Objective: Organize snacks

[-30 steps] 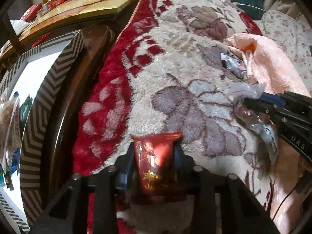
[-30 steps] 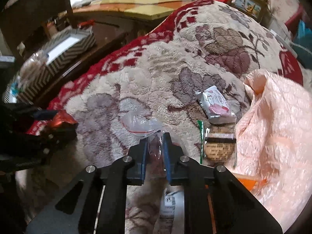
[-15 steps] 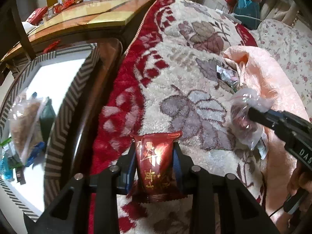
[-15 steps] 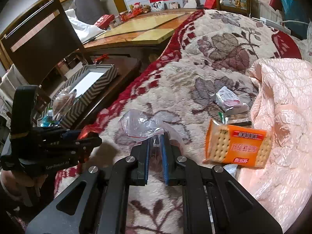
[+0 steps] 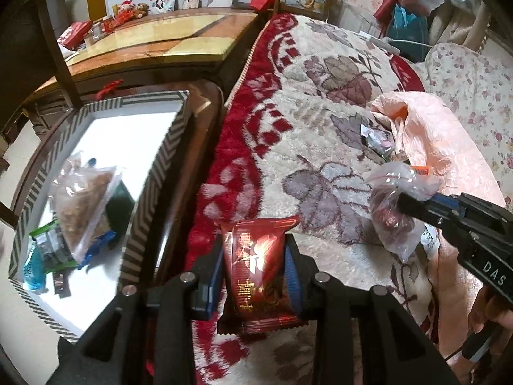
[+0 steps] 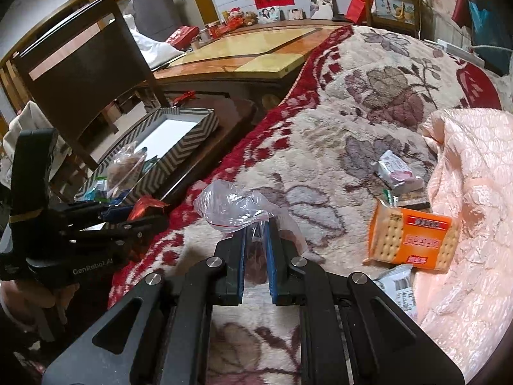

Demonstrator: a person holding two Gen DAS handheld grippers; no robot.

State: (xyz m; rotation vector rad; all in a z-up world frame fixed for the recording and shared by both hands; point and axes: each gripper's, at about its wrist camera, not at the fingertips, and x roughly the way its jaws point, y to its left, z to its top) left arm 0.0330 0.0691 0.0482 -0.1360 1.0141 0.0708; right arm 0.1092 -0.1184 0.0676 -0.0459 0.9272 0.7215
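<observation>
Both hands loaded, mid-carry. Closest to me, L gripper (image 5: 253,269) is clenched on the red snack packet (image 5: 256,266), held upright above the floral blanket (image 5: 320,147); R gripper (image 6: 256,253) is clamped on a clear plastic bag (image 6: 237,208) w/ dark reddish pieces inside, also clear of the blanket. Further out on the bedding lie an orange cracker pack (image 6: 413,237) and a silver wrapper (image 6: 396,173), not yet collected. Beyond the blanket's edge, to my left, sits the chevron-trimmed box (image 5: 146,192), already holding several snacks. Next, I reckon: swing both across over the box, lower in, then let go; L is nearer.
</observation>
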